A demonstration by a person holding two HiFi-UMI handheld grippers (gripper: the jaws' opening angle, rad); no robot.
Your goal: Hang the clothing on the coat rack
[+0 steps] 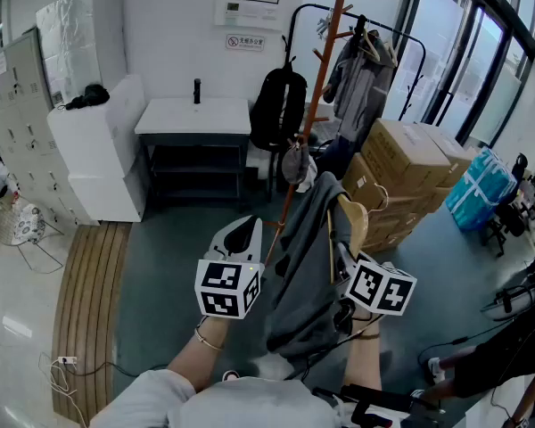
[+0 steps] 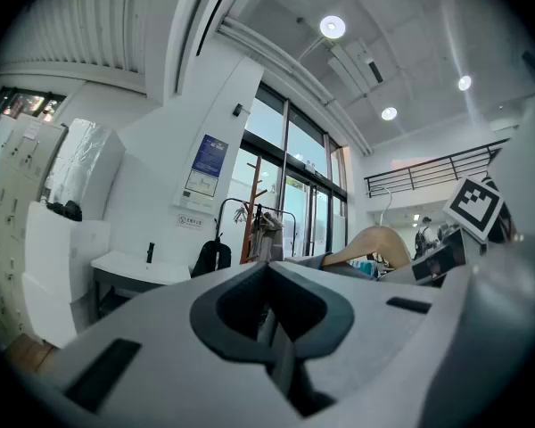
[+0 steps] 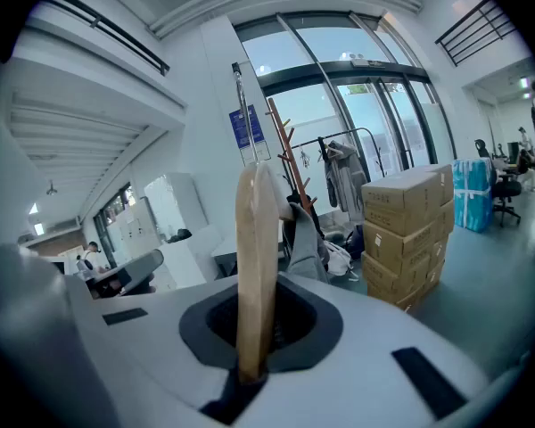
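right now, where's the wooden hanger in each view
Head view: right of centre, wooden hanger poking from the grey clothing.
Left gripper view: low, right of centre.
Right gripper view: dead centre, upright, clamped in the right tool.
Shared landmark: the orange coat rack, in all three.

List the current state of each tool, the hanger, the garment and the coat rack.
left tool: shut, empty.
right tool: shut on the wooden hanger.
wooden hanger: gripped, carrying the grey garment.
grey garment: draped on the hanger, not yet on the rack.
coat rack: standing upright.
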